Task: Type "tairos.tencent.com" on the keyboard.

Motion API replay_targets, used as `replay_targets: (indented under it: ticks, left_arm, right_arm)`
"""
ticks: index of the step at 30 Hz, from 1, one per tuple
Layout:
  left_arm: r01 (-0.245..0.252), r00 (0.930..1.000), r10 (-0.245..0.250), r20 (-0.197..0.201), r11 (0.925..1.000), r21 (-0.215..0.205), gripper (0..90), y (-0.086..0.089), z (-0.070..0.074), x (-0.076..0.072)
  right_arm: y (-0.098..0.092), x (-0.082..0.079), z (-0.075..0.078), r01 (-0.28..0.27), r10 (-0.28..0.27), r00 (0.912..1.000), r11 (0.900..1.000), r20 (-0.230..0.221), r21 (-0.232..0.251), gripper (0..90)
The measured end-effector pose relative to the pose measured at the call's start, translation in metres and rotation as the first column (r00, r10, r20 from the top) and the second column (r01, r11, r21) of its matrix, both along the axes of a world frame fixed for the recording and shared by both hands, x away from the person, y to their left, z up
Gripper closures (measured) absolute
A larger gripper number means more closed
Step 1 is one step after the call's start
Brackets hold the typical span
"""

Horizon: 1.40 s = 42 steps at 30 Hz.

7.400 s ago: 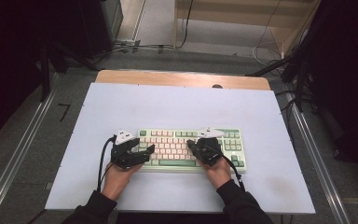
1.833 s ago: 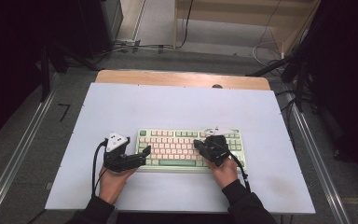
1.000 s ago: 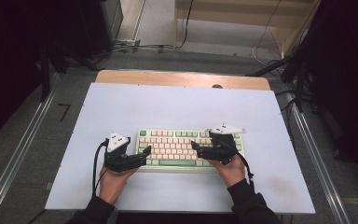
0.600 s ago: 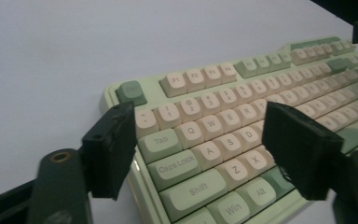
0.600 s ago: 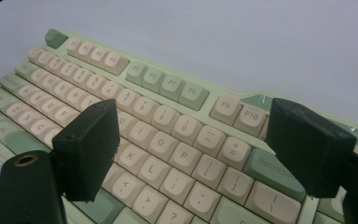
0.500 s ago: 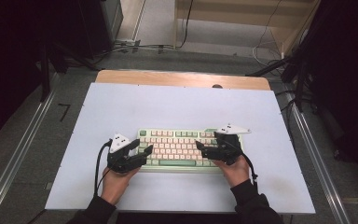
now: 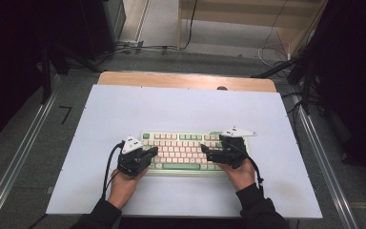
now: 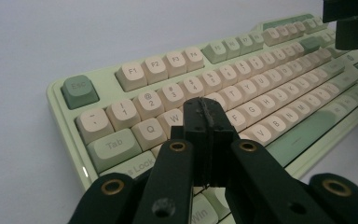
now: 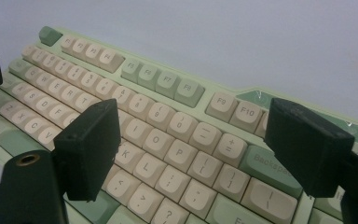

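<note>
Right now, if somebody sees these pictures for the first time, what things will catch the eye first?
Probably the pale green keyboard with cream keys, lying near the front edge of the light table. Next come the two black grippers over its ends: the left gripper has its jaws pressed together with nothing between them above the Q-W-E keys, while the right gripper hangs wide open above the right-hand keys.
</note>
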State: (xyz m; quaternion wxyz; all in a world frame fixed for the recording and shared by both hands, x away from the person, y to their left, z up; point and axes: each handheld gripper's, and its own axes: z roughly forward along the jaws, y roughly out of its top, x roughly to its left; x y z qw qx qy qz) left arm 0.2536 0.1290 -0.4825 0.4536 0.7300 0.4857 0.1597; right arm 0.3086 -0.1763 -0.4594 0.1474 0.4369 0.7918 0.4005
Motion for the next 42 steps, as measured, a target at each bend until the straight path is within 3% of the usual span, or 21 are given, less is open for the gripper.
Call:
replay_targets:
  ticks: [42]
  left_arm:
    - [-0.002, 0.9986, 0.004, -0.053, 0.9992, 0.04, 90.0, -0.012, -0.011, 0.012]
  right_arm:
    - [0.001, 0.001, -0.003, -0.002, 0.002, 1.0, 1.0, -0.009, -0.012, 17.2]
